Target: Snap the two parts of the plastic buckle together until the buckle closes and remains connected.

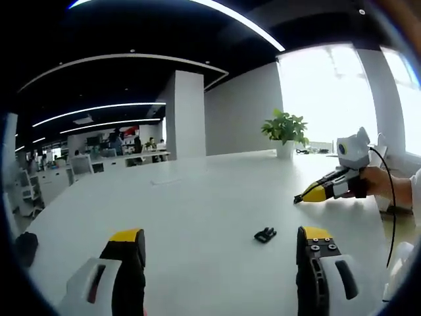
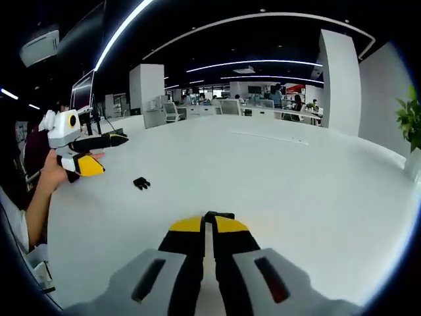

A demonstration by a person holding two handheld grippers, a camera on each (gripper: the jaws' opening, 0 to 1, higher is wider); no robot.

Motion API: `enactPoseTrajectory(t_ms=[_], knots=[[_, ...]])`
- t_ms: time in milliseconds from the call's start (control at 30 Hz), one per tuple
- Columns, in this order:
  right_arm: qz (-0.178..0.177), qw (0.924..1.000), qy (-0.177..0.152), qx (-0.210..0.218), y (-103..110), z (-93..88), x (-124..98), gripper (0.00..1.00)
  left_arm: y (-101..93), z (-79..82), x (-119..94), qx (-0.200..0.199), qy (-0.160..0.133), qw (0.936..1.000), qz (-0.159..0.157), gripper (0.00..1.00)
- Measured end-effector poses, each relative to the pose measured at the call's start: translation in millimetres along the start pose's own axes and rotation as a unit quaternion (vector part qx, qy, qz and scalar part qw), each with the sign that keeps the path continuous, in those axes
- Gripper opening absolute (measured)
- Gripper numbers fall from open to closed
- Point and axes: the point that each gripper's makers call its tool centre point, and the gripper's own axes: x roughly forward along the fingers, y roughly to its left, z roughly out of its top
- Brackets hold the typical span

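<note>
One black buckle part (image 1: pixel 265 234) (image 2: pixel 141 184) lies loose on the white table (image 1: pixel 197 197), between my left gripper's jaws and a little ahead of them. My left gripper (image 1: pixel 220 240) is open wide with nothing in it; in the right gripper view it (image 2: pixel 113 155) comes in from the left, held by a hand. My right gripper (image 2: pixel 209 222) is shut, and a small black buckle part (image 2: pixel 219 215) sticks out at its tips. In the left gripper view the right gripper (image 1: pixel 304 196) hovers low over the table, beyond and to the right of the loose part.
A potted plant (image 1: pixel 285 131) stands at the table's far edge by the bright window. A person's hand and sleeve (image 1: pixel 388 184) hold the right gripper. Office desks and chairs (image 2: pixel 217 105) fill the background. The broad white tabletop (image 2: pixel 296 191) spreads around both grippers.
</note>
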Motion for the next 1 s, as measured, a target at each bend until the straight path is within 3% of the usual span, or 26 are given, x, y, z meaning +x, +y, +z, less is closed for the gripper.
enactPoseTrajectory(t_ms=[300, 533, 600, 667, 767, 867, 900, 1000], knots=[[0.002, 0.9998, 0.010, 0.017, 2.1, -4.4, -2.8, 0.17, 0.4, 0.1, 0.2, -0.002, 0.001, 1.0000, 0.000, 0.98], [0.029, 0.9990, 0.001, -0.035, 1.9, 7.8, -10.6, 0.34, 0.4, -0.7, 0.4, -0.003, 0.003, 1.0000, -0.001, 0.98], [0.070, 0.9949, -0.011, -0.071, 5.7, 14.2, -9.1, 0.39, 0.3, -0.4, 0.3, -0.003, 0.002, 1.0000, -0.001, 0.98], [0.121, 0.9903, -0.011, -0.067, 10.9, 14.0, -8.1, 0.41, 0.0, -0.4, 0.3, -0.002, 0.002, 1.0000, -0.002, 0.97], [0.192, 0.9790, -0.040, -0.054, 15.1, 23.0, -7.6, 0.49, -1.5, -3.0, 0.5, 0.004, 0.009, 0.9999, -0.004, 0.97], [0.211, 0.9711, -0.049, -0.101, 8.2, 24.4, -5.5, 0.57, -2.0, -4.9, 0.4, 0.009, 0.014, 0.9999, -0.004, 0.97], [0.220, 0.9656, -0.042, -0.132, 6.5, 20.9, -4.4, 0.61, -2.0, -4.8, 0.4, 0.008, 0.013, 0.9999, -0.004, 0.97], [0.225, 0.9590, -0.025, -0.170, 0.9, 14.4, 0.5, 0.74, -1.2, -4.3, -0.1, 0.002, 0.011, 0.9999, -0.004, 0.97]])
